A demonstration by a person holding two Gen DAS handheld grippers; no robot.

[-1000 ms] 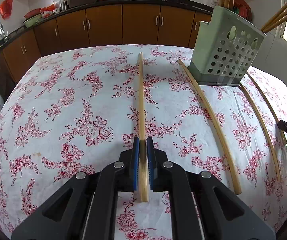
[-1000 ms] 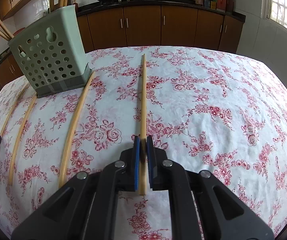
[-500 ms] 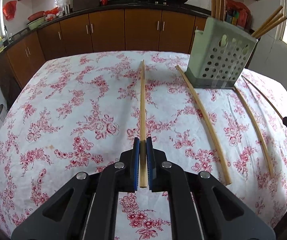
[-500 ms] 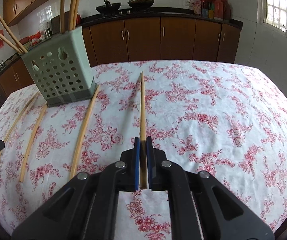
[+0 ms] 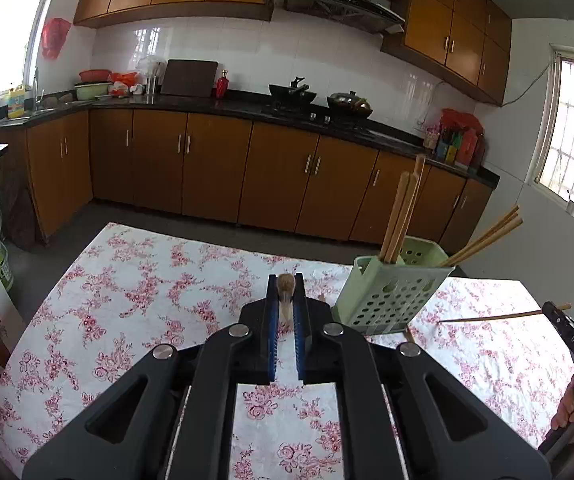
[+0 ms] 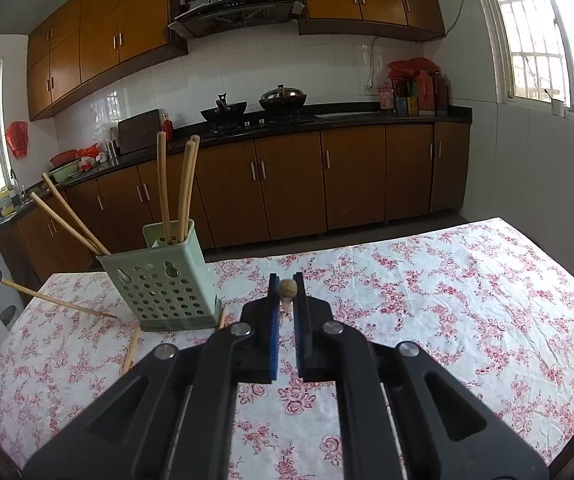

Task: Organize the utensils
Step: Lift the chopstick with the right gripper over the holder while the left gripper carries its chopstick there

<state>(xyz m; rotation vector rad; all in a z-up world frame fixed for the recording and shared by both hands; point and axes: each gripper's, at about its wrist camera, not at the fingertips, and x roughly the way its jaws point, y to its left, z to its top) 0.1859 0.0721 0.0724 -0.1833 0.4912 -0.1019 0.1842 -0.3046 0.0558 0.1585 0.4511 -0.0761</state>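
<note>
Left claw: narrow, closed on a pale bamboo chopstick that points straight at the camera, so only its round end shows between the blue pads
Right claw: narrow as well, closed on a second bamboo chopstick, seen end-on in the same way
Holder: a pale green plastic utensil basket with round holes stands on the counter with the white cloth of red roses; in the left view it is just right of the claw, in the right view it is to the left and a little farther
Already in the holder: several long bamboo sticks, some upright, some leaning out to the side
Left on the counter: at least one more bamboo stick lies near the base of the holder, partly hidden behind it
Step in hand: both sticks seem lifted clear of the cloth and carried toward the holder; I judge this as the transport step, before the insertion
Next move: each claw should come over the open top of the holder, turn its stick with the tip down, and lower it into a compartment before opening
Care: the two claws go to the same small opening, so one after the other seems safer; the leaning sticks may block the way
</note>
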